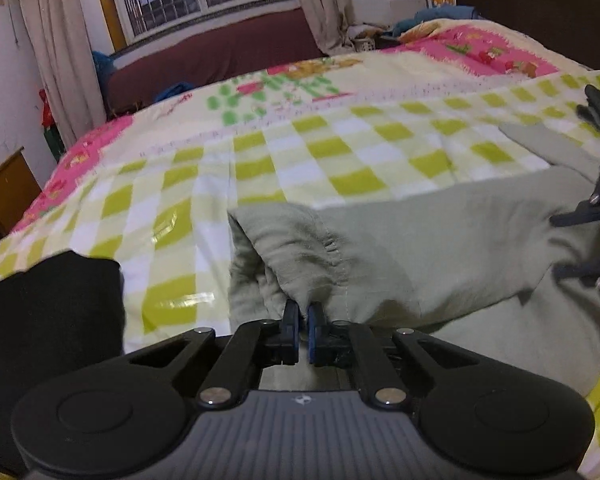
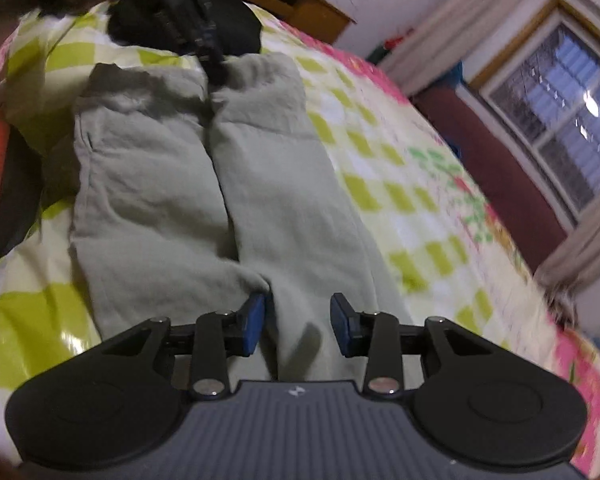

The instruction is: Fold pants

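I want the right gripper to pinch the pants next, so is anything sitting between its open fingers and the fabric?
Nothing visible does. The right gripper hangs open directly over the gray-green pants, with only bare fabric between its jaws. The left gripper is already shut on the pants at the far end, and the black garment lies off beside them.

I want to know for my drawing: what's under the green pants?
The pants lie on a yellow-green checked sheet that shows all around them. What is directly beneath the cloth is covered. The left claw pinches one end.
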The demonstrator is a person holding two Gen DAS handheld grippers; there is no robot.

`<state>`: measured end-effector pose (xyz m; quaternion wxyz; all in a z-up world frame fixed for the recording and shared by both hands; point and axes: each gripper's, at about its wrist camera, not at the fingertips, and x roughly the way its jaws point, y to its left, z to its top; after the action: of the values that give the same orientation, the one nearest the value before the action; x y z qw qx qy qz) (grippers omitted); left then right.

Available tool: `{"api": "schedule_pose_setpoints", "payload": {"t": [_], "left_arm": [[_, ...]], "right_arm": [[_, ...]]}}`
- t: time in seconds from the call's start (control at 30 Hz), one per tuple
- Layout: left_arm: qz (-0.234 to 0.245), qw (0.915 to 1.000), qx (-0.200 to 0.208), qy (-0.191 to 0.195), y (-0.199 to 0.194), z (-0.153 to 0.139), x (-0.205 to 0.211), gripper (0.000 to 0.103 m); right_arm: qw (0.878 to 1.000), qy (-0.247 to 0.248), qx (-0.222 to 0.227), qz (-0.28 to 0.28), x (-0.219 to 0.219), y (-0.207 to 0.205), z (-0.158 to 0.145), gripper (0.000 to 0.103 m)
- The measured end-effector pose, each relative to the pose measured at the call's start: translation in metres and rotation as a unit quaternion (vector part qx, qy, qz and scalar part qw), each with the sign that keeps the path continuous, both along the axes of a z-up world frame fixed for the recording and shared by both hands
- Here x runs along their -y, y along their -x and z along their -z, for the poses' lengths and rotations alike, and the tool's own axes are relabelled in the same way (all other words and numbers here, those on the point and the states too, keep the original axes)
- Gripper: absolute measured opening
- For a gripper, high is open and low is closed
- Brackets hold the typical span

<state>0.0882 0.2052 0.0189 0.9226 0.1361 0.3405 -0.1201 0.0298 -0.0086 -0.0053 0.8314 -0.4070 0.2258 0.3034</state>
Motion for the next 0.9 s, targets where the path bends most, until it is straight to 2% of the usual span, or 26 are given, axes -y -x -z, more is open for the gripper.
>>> {"api": "schedule_pose_setpoints", "payload": {"t": [0.1, 0.33, 0.5, 0.57, 0.67, 0.9], "left_arm": [[0.008, 0.9999, 0.002, 0.014, 0.004, -0.007, -0.002, 0.021], [0.007, 0.9997, -0.006, 0.022, 0.003, 0.002, -0.004, 0.021], [0.005, 0.9989, -0.001, 0.046, 0.002, -0.008, -0.009, 0.021], [0.003, 0.9988, 0.0, 0.049, 0.001, -0.011, -0.011, 0.021], [0.003, 0.9989, 0.002, 0.047, 0.0, -0.015, -0.013, 0.021], [0.003, 0.9981, 0.024, 0.056, 0.003, -0.039, -0.024, 0.02]], "right_arm": [[1.0, 0.003, 0.002, -0.015, -0.01, 0.002, 0.001, 0.039], [0.999, -0.037, -0.008, -0.007, -0.008, 0.007, -0.024, 0.042], [0.999, -0.038, -0.015, -0.008, -0.029, 0.0, -0.01, 0.043], [0.999, -0.035, -0.023, 0.006, -0.038, -0.01, 0.0, 0.039], [0.999, -0.037, -0.025, 0.026, -0.042, -0.021, -0.002, 0.008], [0.994, -0.094, -0.034, 0.039, -0.032, -0.023, -0.056, 0.004]]}}
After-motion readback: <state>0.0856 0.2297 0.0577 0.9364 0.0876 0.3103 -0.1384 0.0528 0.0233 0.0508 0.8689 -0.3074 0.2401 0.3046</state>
